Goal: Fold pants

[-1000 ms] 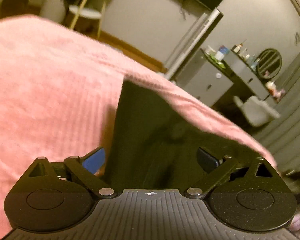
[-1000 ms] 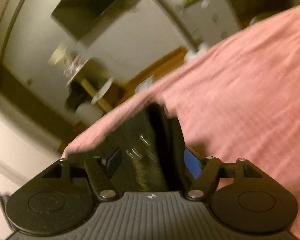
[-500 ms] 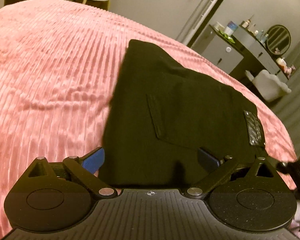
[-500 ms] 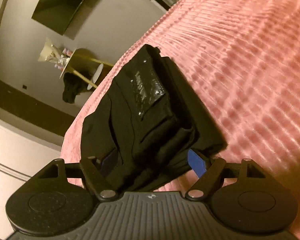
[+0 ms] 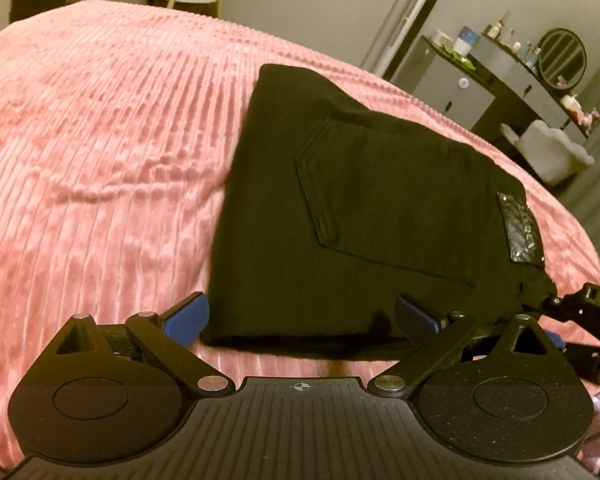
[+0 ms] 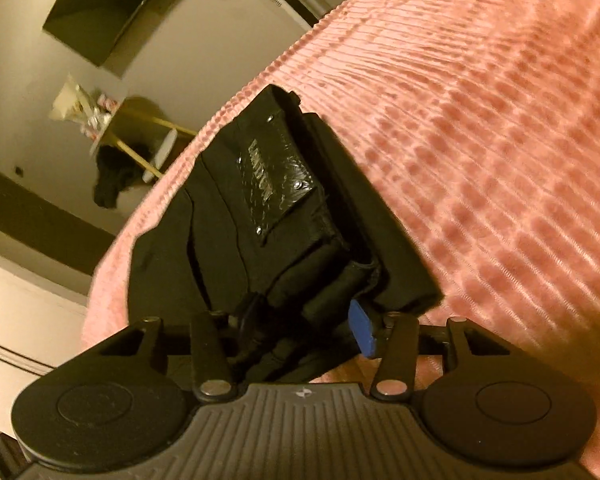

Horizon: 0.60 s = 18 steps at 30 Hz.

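1. Pants (image 5: 364, 216): black, folded into a compact stack, lying on the pink ribbed bedspread (image 5: 100, 160). A back pocket faces up; a glossy black waistband patch (image 5: 520, 228) sits at the stack's right edge.
2. Left gripper (image 5: 302, 314): jaws spread wide, blue pads on either side of the stack's near folded edge; nothing is clamped between them.
3. Right gripper (image 6: 300, 328): jaws drawn in around a bunched corner of the pants (image 6: 268, 220) by the patch; only the right blue pad (image 6: 362, 332) shows, the other being hidden by cloth.
4. Background, left view: grey cabinet (image 5: 456, 92) bearing bottles, round mirror (image 5: 562, 60), white chair (image 5: 552, 152).
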Motion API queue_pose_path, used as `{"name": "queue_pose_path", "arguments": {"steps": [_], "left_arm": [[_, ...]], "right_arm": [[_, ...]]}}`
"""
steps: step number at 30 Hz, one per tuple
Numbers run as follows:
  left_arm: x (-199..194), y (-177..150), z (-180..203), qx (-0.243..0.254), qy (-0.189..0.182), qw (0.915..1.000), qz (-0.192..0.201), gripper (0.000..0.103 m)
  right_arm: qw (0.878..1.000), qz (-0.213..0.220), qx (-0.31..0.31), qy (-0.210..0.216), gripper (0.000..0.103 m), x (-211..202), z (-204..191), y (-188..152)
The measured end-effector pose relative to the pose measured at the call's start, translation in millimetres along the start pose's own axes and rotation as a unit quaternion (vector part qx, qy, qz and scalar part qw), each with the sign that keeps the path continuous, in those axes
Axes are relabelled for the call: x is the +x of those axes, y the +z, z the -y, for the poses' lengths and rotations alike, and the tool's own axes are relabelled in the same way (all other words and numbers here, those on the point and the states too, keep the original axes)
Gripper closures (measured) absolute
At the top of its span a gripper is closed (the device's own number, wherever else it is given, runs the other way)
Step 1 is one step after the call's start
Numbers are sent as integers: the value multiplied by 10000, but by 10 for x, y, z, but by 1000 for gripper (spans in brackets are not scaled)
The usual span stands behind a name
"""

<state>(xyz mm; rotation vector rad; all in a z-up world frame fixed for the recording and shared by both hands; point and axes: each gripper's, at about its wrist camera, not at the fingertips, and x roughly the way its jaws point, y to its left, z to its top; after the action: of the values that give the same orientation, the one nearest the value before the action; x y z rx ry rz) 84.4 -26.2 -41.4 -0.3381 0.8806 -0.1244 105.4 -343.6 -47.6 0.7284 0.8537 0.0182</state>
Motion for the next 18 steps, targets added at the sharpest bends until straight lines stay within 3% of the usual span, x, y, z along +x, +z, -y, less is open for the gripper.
{"name": "queue_pose_path", "arguments": {"steps": [3,7,12,16,18], "left_arm": [[108,-54,-38,65,89,9998,-154,1],[172,-125,-161,-202,-60,9995,-236,0],[178,-183,-117,48,22,9998,-170,0],[167,-263,-50,494,92,9986,-191,0],[157,-350,60,1003,329,9942,-212,0]], "right_arm": [[9988,2,-385,-310,59,32,-102,-29],[9948,-34,-777,-650,59,65,-213,-49],[9764,54,-1702,-1326,58,123,-476,-159],[9633,122,-2118,-1647,57,143,-586,-219],[9586,164,-2253,-1731,49,129,-591,-226]]}}
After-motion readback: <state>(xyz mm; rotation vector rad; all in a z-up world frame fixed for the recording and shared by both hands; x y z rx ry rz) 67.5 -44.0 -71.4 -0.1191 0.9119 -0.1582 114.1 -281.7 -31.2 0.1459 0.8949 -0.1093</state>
